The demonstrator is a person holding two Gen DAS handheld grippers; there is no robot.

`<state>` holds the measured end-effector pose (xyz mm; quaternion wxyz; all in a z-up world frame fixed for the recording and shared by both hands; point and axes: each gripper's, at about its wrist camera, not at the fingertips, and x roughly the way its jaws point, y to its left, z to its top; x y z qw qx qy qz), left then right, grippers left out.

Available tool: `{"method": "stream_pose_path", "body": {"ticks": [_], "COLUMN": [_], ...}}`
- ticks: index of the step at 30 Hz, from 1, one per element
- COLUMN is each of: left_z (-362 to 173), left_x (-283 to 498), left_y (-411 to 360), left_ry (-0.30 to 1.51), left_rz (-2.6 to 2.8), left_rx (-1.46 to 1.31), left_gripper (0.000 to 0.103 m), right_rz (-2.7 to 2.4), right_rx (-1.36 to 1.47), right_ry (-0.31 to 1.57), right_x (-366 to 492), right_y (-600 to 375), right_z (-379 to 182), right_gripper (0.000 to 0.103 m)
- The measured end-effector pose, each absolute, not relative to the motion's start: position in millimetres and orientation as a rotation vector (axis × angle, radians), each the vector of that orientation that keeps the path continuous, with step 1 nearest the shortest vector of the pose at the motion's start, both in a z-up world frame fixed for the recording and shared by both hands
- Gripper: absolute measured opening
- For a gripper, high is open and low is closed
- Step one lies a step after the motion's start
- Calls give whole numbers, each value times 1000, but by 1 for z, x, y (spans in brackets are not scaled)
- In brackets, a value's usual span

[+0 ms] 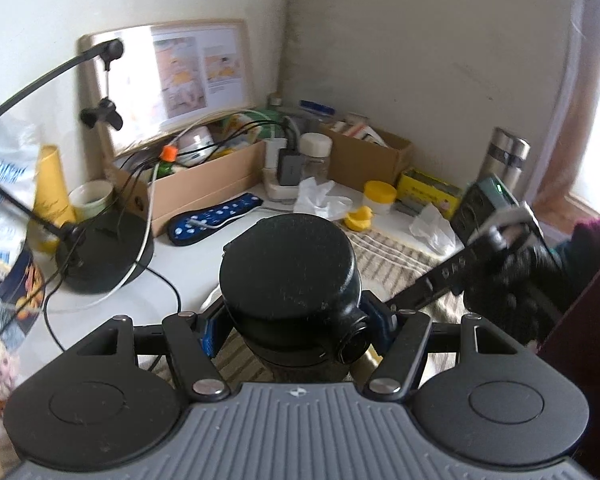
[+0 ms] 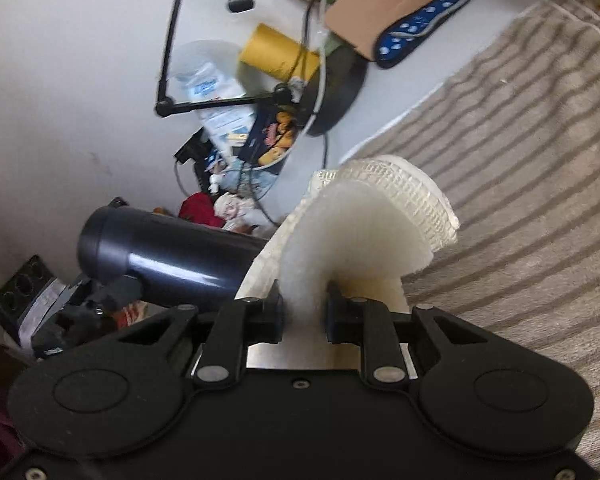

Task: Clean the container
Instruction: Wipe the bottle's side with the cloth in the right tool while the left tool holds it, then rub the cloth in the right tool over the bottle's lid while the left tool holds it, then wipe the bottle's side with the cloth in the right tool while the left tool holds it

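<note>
Left gripper [image 1: 296,328] is clamped tight on the black bottle [image 1: 288,276] — lid end up, held over the striped towel [image 1: 384,256], with a gloved hand [image 1: 516,280] off to the right. Over on the right wrist view, the right gripper [image 2: 303,312] is squeezed nearly closed on a folded white sponge [image 2: 360,220] — bottle [image 2: 168,252] sits just left of it, above the towel [image 2: 520,200].
</note>
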<state>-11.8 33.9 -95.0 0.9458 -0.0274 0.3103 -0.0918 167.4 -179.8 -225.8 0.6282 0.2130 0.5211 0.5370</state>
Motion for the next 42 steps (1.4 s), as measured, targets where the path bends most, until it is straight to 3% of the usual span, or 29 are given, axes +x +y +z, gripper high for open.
{"method": "stream_pose_path", "body": {"ticks": [21,42], "left_z": [-91,-94], "left_x": [-11,-10], "left_y": [-2,3], "left_ry": [636,637], "left_rz": [-382,-340], "left_rx": [285,239], "left_gripper": [67,67], "right_rz": [1584,1335], "right_rx": [536,498], "right_ry": [1018,1174], "right_x": [163,184], "right_y": [-175,-177], "right_z": [-129,-205], "right_gripper": [19,19]}}
